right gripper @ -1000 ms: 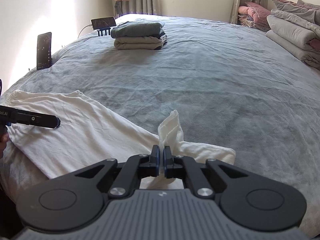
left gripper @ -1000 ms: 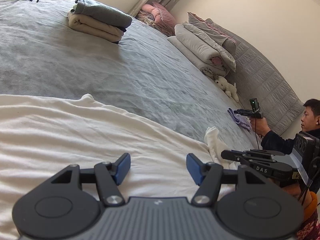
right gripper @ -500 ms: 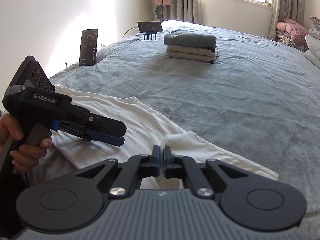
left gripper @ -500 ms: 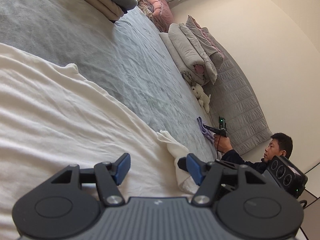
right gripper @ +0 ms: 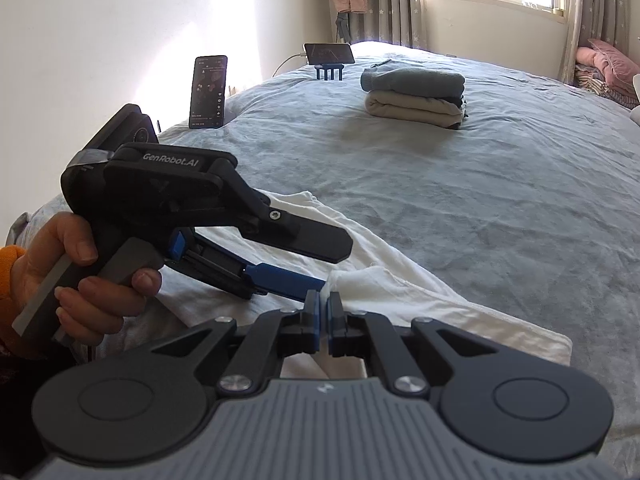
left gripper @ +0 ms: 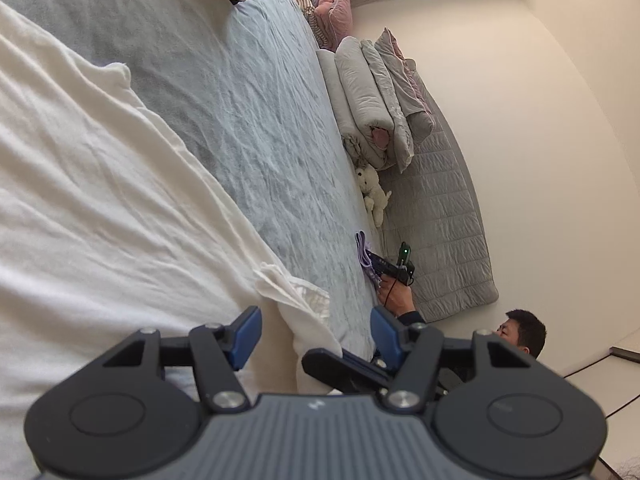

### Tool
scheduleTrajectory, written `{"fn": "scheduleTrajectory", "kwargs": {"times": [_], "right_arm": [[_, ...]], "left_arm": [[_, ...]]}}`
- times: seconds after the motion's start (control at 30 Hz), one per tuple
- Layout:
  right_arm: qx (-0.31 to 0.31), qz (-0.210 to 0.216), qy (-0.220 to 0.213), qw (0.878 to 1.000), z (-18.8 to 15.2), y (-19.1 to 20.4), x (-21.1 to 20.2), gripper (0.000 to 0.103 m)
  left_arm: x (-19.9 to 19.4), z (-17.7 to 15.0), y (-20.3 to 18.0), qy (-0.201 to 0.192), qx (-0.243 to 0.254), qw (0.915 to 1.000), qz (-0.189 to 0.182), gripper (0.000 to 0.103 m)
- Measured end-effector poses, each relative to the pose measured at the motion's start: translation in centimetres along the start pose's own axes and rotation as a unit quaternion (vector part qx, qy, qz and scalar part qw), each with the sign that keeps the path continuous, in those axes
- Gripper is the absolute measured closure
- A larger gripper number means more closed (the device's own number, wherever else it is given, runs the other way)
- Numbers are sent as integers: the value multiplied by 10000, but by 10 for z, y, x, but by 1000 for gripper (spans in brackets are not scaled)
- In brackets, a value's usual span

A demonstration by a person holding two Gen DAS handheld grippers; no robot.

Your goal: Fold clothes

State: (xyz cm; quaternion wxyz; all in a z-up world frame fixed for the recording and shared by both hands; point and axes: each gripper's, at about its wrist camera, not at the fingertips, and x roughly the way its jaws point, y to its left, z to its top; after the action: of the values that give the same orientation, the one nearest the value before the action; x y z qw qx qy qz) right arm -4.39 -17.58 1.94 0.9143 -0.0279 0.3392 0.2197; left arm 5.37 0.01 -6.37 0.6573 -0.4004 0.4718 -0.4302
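Observation:
A white garment (right gripper: 400,292) lies spread on the grey bed (right gripper: 480,200), near its front edge. My right gripper (right gripper: 323,312) is shut on a folded edge of this garment; in the left wrist view its dark fingers (left gripper: 320,360) poke out under the cloth. My left gripper (left gripper: 316,336), held by a hand (right gripper: 60,276), is rolled on its side right beside the right one. Its jaws are closing, with a ridge of the white garment (left gripper: 296,300) between them and the blue pads (left gripper: 246,336) clear of the cloth. In the right wrist view the left gripper (right gripper: 334,266) hovers just above the garment.
A stack of folded clothes (right gripper: 414,96) sits far back on the bed, with two propped phones (right gripper: 209,92) near the left edge. Rolled quilts (left gripper: 372,100) and a white teddy (left gripper: 374,192) line the headboard side. Another person (left gripper: 520,332) there holds a gripper over a purple cloth (left gripper: 364,252).
My left gripper has rolled, sunk and come in close beside the right one. The right gripper carried the raised cloth corner leftward and low over the garment. The left jaws narrowed slightly.

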Motion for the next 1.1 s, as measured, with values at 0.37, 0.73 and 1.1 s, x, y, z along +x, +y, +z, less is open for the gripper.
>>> {"fn": "scheduleTrajectory", "kwargs": {"times": [0.37, 0.73, 1.1], "right_arm": [[2, 208, 84, 9997, 4, 8, 11, 99], [93, 781, 45, 9969, 29, 35, 41, 99], [39, 1266, 6, 9919, 55, 73, 74, 99]], "left_arm": [[2, 2, -17, -359, 706, 9924, 938, 101], [-55, 11, -24, -776, 1508, 9681, 1843, 101], [-112, 26, -20, -936, 1772, 9492, 2425, 101]]}}
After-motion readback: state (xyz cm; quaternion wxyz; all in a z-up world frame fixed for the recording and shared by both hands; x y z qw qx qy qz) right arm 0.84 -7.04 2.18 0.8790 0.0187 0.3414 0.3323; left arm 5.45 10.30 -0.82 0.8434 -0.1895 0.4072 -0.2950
